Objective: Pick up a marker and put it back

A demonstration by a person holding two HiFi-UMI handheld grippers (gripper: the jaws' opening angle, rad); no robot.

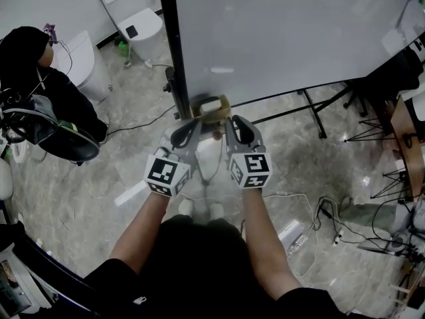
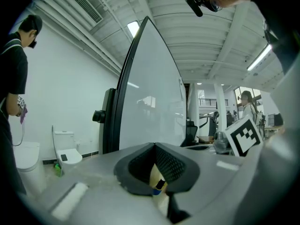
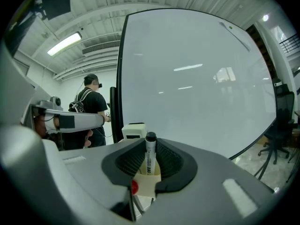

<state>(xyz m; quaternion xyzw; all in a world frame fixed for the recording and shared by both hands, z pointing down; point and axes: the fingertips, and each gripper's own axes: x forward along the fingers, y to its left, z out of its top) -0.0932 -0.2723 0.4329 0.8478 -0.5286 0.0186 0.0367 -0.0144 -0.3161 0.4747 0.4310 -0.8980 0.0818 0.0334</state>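
My right gripper [image 3: 150, 143] is shut on a white marker [image 3: 149, 161] with a black cap, which stands upright between the pads. Just below it is a cream marker holder [image 3: 145, 185] with a red cap [image 3: 134, 187] showing inside. In the head view both grippers sit under the whiteboard's [image 1: 285, 32] lower edge, at the tan holder [image 1: 211, 106]: the left gripper [image 1: 196, 121] to its left, the right gripper [image 1: 229, 121] to its right. My left gripper [image 2: 154, 146] has its pad tips together with nothing between them. Behind its jaws a blue-banded marker [image 2: 159, 184] rests in the holder.
A white eraser block [image 3: 133, 131] sits at the board's edge beside the holder. The board's black stand legs [image 1: 312, 108] spread to the right. Cables [image 1: 319, 211] lie on the marble floor. A person in black [image 1: 40, 78] stands at left near two toilets [image 1: 143, 25].
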